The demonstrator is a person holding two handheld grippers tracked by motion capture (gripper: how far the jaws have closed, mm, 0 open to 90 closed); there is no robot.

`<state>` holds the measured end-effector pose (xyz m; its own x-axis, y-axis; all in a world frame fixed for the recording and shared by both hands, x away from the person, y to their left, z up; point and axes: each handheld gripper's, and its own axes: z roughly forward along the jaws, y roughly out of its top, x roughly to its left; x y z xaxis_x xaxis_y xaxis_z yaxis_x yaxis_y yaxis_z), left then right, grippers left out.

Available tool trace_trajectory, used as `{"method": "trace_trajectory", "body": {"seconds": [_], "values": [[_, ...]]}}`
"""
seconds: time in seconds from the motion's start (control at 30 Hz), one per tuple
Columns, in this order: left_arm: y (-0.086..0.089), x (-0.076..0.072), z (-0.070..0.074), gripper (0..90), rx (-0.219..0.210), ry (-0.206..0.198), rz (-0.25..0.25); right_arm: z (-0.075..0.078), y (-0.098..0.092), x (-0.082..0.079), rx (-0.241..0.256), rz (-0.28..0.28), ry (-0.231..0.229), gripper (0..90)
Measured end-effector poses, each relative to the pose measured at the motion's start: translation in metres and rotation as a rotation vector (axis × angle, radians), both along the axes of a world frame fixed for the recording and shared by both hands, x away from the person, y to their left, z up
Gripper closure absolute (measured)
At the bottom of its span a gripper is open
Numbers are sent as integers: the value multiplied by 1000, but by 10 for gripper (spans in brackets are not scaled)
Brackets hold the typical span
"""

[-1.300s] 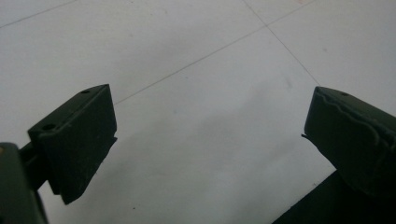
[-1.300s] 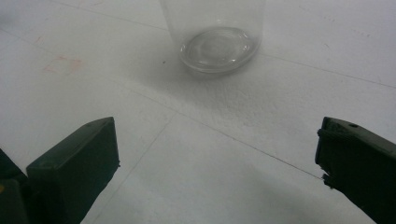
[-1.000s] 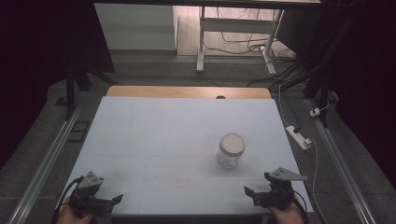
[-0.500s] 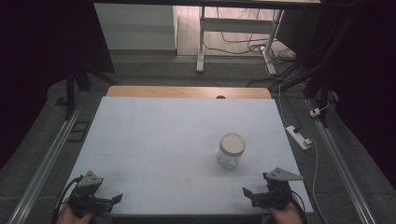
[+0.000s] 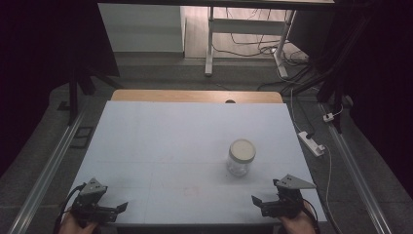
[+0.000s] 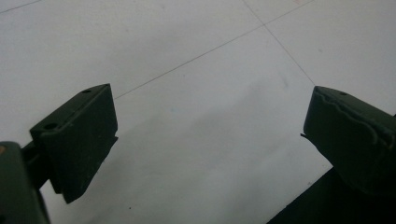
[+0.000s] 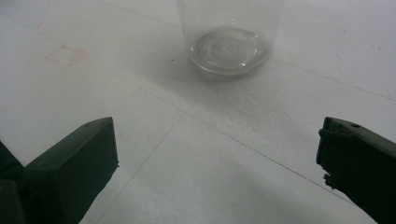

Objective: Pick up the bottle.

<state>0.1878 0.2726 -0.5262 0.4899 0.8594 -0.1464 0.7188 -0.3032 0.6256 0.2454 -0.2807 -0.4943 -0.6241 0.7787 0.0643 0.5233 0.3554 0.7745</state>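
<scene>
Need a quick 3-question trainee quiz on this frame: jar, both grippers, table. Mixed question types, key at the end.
1. True or false: the right gripper is shut on the jar.
2. Which gripper is nearer the jar? A) left gripper B) right gripper C) both equally near
3. Fill in: the jar stands upright on the white table with a pale ____ on top.

Key
1. False. Its jaws stand wide apart and short of the jar, whose clear base shows ahead of them in the right gripper view.
2. B. The left gripper sits at the near left corner, open over bare table.
3. Lid.
</scene>
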Motion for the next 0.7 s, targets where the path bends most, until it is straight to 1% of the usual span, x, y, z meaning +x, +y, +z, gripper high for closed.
{"method": "trace_trajectory", "body": {"seconds": [0.2,0.3,0.4,0.57,0.7], "values": [[0,0,0,41,-3,-1,-2,0,2,1,-8,17,3,0],[0,0,0,41,-3,-1,-2,1,3,2,2,26,15,0],[0,0,0,41,-4,0,-2,0,5,5,-6,39,28,0],[1,0,0,41,-9,0,0,1,7,7,-17,43,17,0],[1,0,0,41,-14,1,3,4,11,11,-12,48,5,0]]}}
